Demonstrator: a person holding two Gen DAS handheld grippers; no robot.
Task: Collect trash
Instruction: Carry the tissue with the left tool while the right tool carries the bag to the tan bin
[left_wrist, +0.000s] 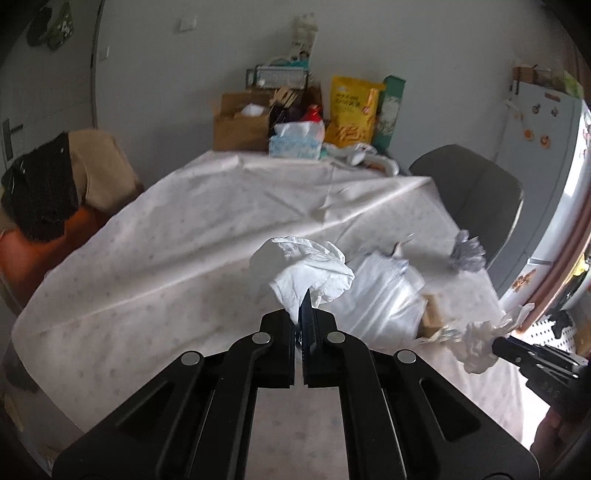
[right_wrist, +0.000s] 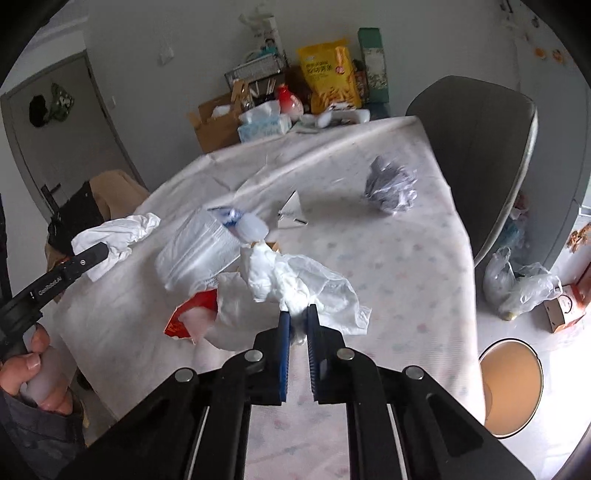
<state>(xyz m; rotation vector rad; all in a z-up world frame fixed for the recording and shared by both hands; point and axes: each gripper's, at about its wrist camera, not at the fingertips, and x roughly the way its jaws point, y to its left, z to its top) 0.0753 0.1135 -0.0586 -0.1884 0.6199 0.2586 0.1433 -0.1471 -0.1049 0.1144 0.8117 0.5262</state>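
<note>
My left gripper (left_wrist: 304, 306) is shut on a crumpled white tissue (left_wrist: 306, 266) and holds it above the table; it also shows in the right wrist view (right_wrist: 114, 236). My right gripper (right_wrist: 298, 314) is shut on a white plastic bag with tissue (right_wrist: 295, 280), also seen in the left wrist view (left_wrist: 480, 343). On the tablecloth (right_wrist: 388, 258) lie a flattened clear plastic bottle (right_wrist: 199, 247), a red wrapper (right_wrist: 188, 314), a grey crumpled wad (right_wrist: 391, 184) and a small paper scrap (right_wrist: 291, 212).
A round bin (right_wrist: 511, 387) stands on the floor right of the table, with plastic bags (right_wrist: 517, 280) beyond it. A grey chair (right_wrist: 476, 147) is at the right side. Boxes, a tissue box (right_wrist: 262, 123) and a yellow snack bag (right_wrist: 328, 74) crowd the far edge.
</note>
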